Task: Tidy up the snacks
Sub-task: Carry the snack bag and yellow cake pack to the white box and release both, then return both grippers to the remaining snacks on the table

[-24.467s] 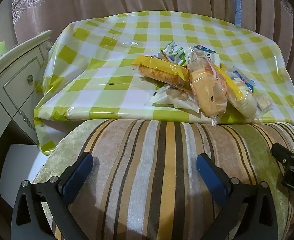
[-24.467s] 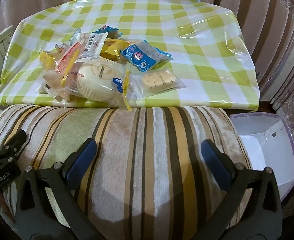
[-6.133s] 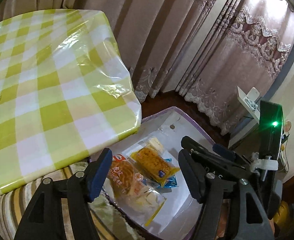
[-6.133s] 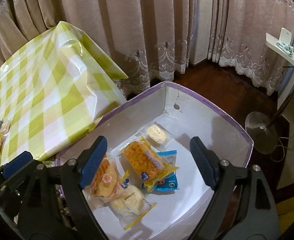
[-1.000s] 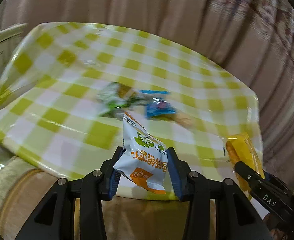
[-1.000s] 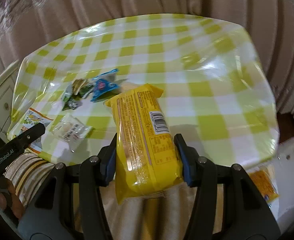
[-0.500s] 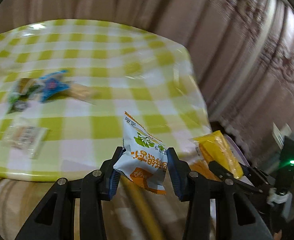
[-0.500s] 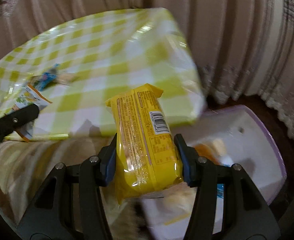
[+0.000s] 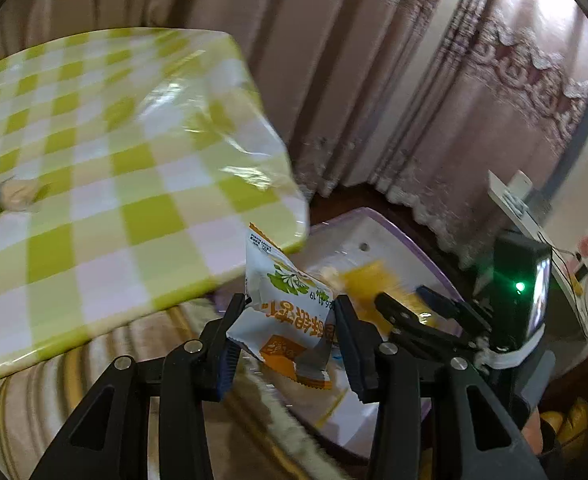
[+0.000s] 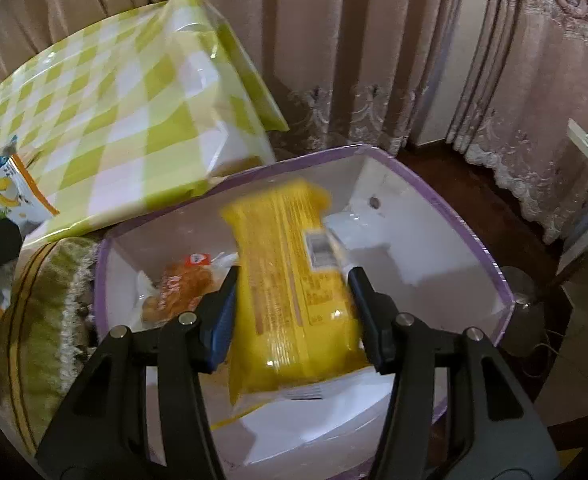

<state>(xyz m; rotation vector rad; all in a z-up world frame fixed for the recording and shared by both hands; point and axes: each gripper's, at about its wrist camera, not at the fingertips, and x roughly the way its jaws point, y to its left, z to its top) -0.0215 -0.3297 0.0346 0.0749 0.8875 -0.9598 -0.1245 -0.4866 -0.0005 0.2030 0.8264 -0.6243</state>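
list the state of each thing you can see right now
left gripper: shut on white snack packet
right gripper: shut on yellow snack pack, over the box
purple-rimmed white box: open, orange bun pack lying inside
checked tablecloth: wrapped snacks at its left edge

Dim warm indoor light, glare on tablecloth (image 9: 198,96), motion blur, fisheye-warped dark edges.

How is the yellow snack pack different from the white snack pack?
The yellow pack is long, plain yellow with a barcode; the white pack is shorter and squarer, with orange edges and a green plant picture. The yellow pack sits in the right tool, over the purple-rimmed white box; the white pack is in the left tool, just reaching the box's edge. Both are sealed and gripped.
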